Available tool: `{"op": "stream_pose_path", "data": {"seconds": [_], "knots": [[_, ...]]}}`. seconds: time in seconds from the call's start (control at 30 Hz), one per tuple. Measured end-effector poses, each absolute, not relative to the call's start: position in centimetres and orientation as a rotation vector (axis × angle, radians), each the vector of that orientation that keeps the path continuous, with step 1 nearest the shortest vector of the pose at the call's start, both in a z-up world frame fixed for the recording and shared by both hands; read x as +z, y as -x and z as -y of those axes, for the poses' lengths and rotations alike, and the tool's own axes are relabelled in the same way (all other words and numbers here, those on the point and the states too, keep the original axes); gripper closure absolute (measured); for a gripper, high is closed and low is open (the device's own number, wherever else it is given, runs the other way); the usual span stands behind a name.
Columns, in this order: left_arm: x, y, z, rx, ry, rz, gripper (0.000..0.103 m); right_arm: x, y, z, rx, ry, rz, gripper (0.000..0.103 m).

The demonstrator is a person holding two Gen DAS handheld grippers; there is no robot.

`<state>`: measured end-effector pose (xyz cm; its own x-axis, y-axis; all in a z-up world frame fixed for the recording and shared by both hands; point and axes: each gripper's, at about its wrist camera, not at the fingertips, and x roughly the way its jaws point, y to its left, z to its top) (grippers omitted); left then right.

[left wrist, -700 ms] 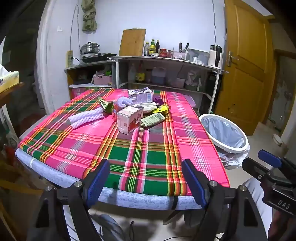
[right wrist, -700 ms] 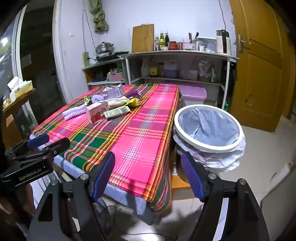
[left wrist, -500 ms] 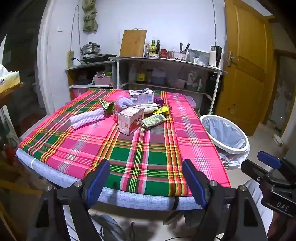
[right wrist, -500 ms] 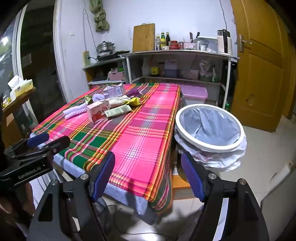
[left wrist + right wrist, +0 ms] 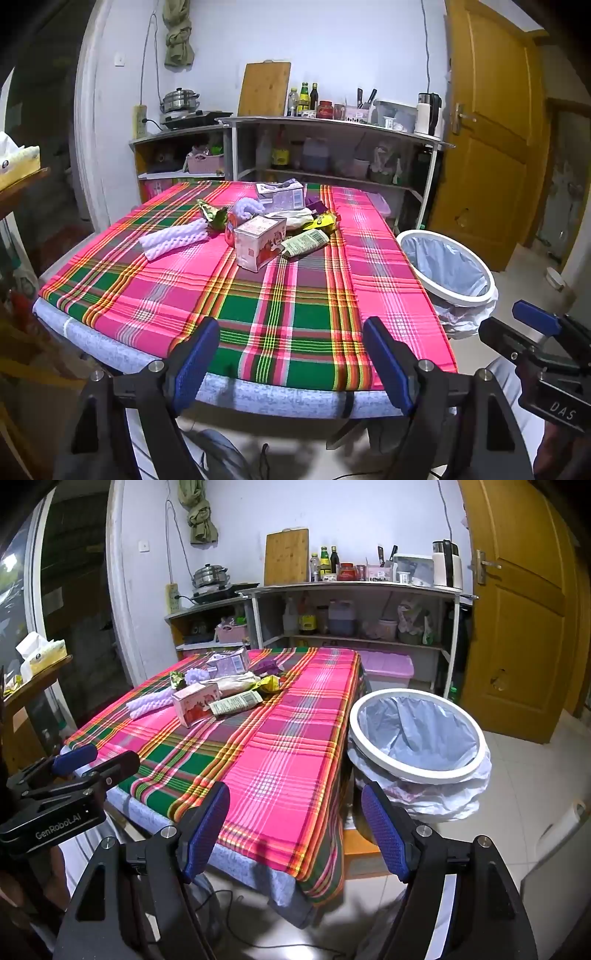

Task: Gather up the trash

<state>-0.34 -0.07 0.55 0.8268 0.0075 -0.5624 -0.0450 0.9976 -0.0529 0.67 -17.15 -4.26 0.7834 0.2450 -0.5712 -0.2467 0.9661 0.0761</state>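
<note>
Both tools are spread wide with nothing between the pads: your left gripper (image 5: 291, 360) hangs at the near edge of the plaid table (image 5: 280, 317), your right gripper (image 5: 295, 830) near the table's near right corner. The trash sits in a loose heap toward the far middle of the cloth, well apart from both: a pink carton (image 5: 258, 240) nearest you, a green-and-white wrapper (image 5: 304, 242) touching its right side, white foam netting (image 5: 171, 238) to the left, a purple box (image 5: 280, 192) at the back. The lined bin (image 5: 417, 734) stands on the floor just beside the table's right edge. The likely trouble is the crowding: closing on the carton could drag the wrapper along or knock neighbours about, and the thin wrapper may pinch the cloth with it. The left view shows the heap's layout head-on; the right view alone shows the bin's whole mouth.
</note>
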Motion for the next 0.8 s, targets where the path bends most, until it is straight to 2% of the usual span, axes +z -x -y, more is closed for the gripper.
{"op": "stream_pose_path", "data": {"seconds": [0.8], "knots": [[0.60, 0.66, 0.00, 0.041, 0.061, -0.581, 0.024, -3.79, -0.27, 16.73, 0.270, 0.007, -0.604, 0.029]]}}
